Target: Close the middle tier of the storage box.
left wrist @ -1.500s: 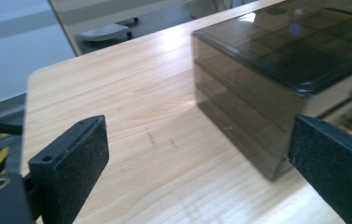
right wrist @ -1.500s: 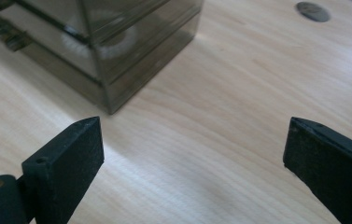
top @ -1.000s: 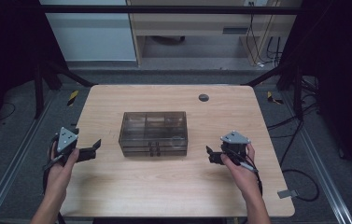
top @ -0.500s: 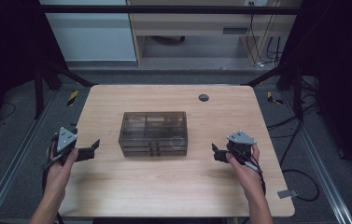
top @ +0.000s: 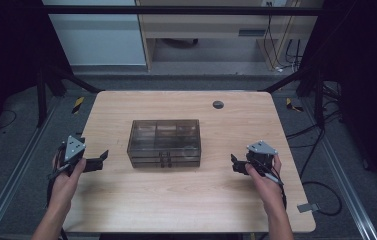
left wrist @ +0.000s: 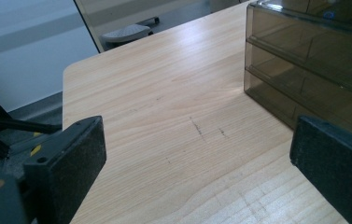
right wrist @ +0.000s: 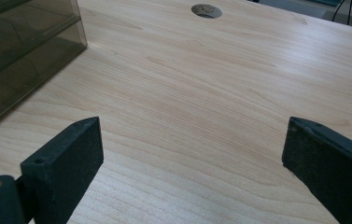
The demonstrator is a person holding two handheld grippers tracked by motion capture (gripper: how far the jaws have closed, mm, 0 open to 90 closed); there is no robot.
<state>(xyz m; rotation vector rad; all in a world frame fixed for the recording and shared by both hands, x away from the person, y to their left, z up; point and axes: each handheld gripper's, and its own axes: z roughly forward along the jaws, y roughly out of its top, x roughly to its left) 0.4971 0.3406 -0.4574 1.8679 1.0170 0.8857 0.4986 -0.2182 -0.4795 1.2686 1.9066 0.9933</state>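
On the table, seen from the high view, the smoky drawer box sits about dead centre, drawer fronts and their little handles facing the person. That makes sense to me: whatever gets pulled out comes toward the hands. The left gripper is near the table's left edge and the right gripper is off to the box's right, both well apart from it, pointed inward at it. Looks like a flanking pose, one per side, so either can brace or pull.

In the left gripper view, the jaws stand wide apart with nothing between them but bare wood, and the box fills the upper right, its stacked drawers side-on. Nothing touching yet.

In the right gripper view, same story: jaws spread wide over empty tabletop, the box's corner at upper left, with something round and pale inside that I can't make out. The grommet hole sits far back. I'd guess open jaws mean they're ready to grab a handle.
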